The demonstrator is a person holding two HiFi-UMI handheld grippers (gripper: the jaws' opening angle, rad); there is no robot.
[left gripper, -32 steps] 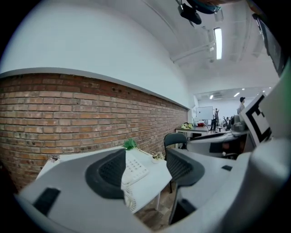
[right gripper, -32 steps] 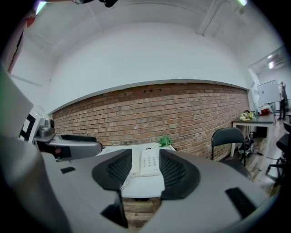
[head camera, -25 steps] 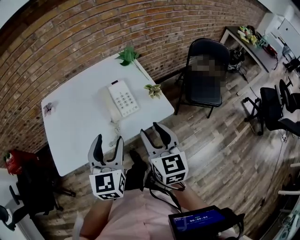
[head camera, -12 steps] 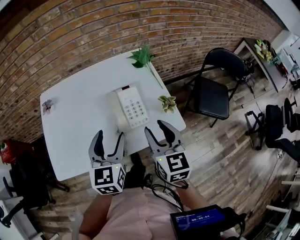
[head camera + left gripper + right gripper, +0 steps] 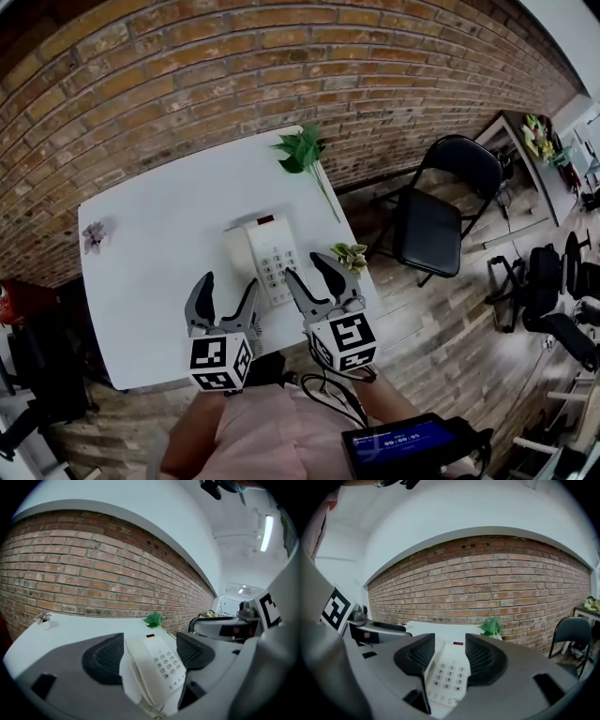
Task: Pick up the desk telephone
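**Item:** desk telephone (image 5: 267, 262), white, with the handset (image 5: 240, 265) seated along the left of its base.

**Location:** it is set flat on the tabletop (image 5: 159, 234), in the right half. It lies nearer the near edge than the far one and is well apart from the green sprig (image 5: 302, 150) at the far right corner.

**Orientation:** the long axis runs from the near edge towards the far edge, roughly parallel to the right edge. The end with the red display (image 5: 265, 221) is turned to the brick wall. The keypad (image 5: 278, 267) and the cord end are turned to the near edge.

**Left tongs** (image 5: 228, 286): these are held over the near edge. The jaws are apart and opening, and nothing is gripped. The telephone is framed in the gap ahead.

**Right tongs** (image 5: 309, 272): the jaws are apart and nothing is gripped. The tips are held at the telephone's near right end, and no contact can be made out.

**Progress:** the approach is judged nearly complete. The telephone is not yet gripped or lifted, so closing on the body and raising it are left to be done
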